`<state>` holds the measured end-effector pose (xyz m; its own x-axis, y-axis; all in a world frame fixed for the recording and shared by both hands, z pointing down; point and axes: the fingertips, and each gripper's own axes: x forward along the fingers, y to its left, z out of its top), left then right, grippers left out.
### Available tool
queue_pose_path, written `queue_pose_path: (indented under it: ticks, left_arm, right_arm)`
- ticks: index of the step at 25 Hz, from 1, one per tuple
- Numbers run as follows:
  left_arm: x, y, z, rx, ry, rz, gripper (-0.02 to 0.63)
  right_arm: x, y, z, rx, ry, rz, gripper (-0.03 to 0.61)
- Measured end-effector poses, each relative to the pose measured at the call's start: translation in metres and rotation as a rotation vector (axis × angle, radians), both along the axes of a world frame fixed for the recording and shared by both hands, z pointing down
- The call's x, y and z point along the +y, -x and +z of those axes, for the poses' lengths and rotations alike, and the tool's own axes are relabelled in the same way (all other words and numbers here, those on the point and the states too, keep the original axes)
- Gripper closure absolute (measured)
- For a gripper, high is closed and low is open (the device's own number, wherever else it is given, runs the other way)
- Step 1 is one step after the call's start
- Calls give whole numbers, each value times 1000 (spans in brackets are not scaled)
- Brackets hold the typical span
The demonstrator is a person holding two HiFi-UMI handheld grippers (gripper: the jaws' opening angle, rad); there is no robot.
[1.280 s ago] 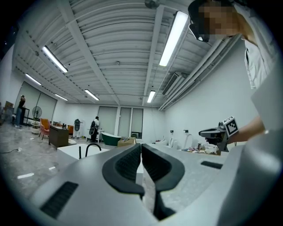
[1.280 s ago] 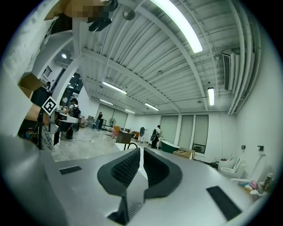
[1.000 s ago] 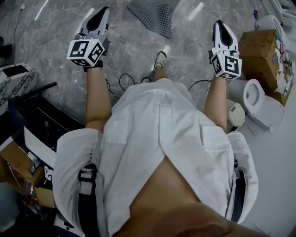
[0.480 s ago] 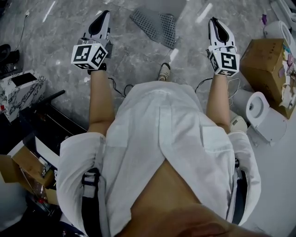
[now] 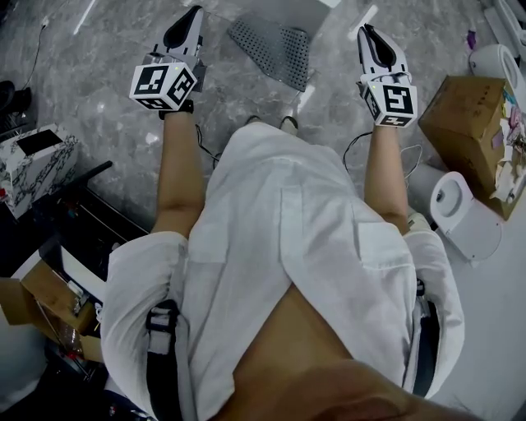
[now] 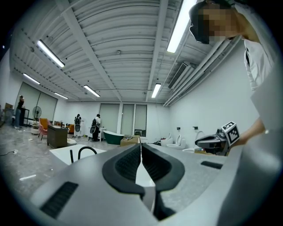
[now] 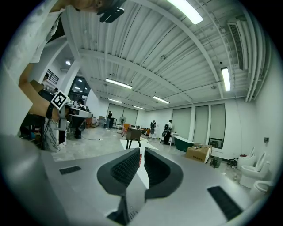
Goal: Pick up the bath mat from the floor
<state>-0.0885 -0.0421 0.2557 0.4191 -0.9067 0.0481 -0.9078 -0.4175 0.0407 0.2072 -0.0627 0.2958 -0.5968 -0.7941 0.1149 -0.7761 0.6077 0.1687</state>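
- The approach is judged to be the step in hand: the bath mat (image 5: 275, 48) is lying flat on the grey marbled floor (image 5: 107, 66) at the far side, just beyond the person's feet, and nothing is touching it.
- The left gripper (image 5: 194, 13) is being held with its jaws pressed together and nothing between them. It is to the left of the mat and clear of it.
- The right gripper (image 5: 365, 30) is likewise being carried closed and empty, to the right of the mat and apart from it.
- Both are being pointed roughly level, so they probably need to be tipped downward and lowered toward the floor.
- The jaws are best opened before the mat is reached, not once they are against it.
- The mat looks thin and limp on a hard floor, so one jaw is best slid under an edge or corner.
- One grip on each side is advised, so sagging is being limited.
- The cardboard box (image 5: 464, 111) and toilet (image 5: 460, 218) at the right are best kept clear of.
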Motion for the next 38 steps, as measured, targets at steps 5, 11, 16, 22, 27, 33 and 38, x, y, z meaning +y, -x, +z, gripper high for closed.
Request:
queue_pose_path:
  ticks: [5, 11, 16, 22, 27, 33, 38]
  left_arm:
    - [-36, 14, 6, 15, 6, 16, 598]
    - [-86, 42, 24, 34, 40, 46, 598]
    - [-119, 69, 43, 51, 74, 71, 598]
    - [-153, 90, 64, 62, 94, 108, 598]
    - [-173, 92, 78, 73, 105, 142, 598]
    - [-190, 86, 101, 80, 137, 168, 598]
    - [-208, 71, 132, 76, 163, 186, 598]
  right_arm:
    - [-30, 19, 9, 13, 27, 2, 541]
    - [-74, 47, 14, 33, 59, 22, 524]
    - [-104, 73, 23, 54, 92, 47, 507]
    - [-128, 99, 43, 84, 132, 65, 502]
    - [-141, 113, 61, 103, 163, 72, 499]
    - [-154, 121, 96, 105, 225, 78, 476]
    - [-163, 120, 146, 105, 297, 74, 451]
